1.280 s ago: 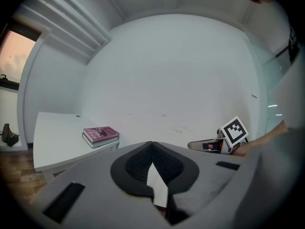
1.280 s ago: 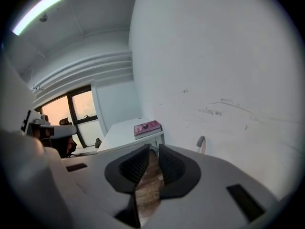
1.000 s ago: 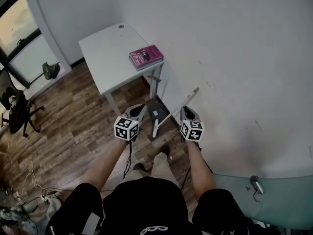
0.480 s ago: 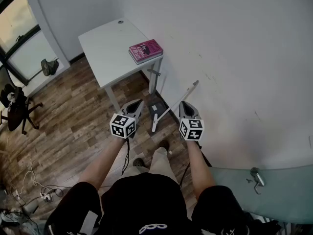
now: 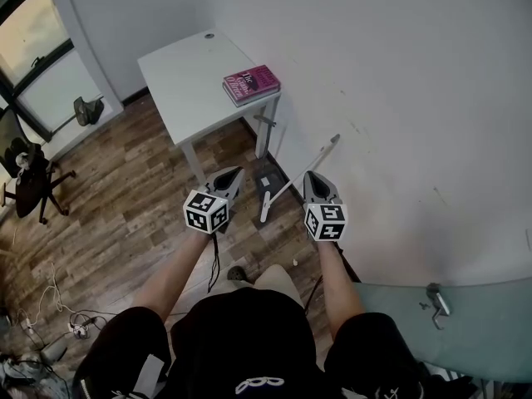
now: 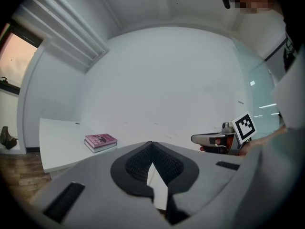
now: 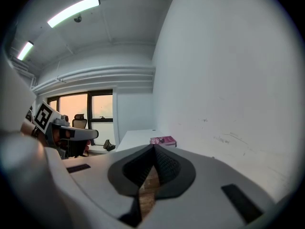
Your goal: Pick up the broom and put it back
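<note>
Left hand-held gripper (image 5: 235, 174) higher — wood floor (image 5: 125, 214), white desk (image 5: 187, 81)

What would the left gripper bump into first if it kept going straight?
Most likely the white wall; the left gripper points at it, with the table off to the side.

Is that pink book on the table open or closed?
Closed: the book lies flat on the table, front cover up.

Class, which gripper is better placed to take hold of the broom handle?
Right, probably. The broom handle slants up toward the right gripper, passing beside its tips; the left gripper sits farther from it. Both are shut, so it must open first.
</note>
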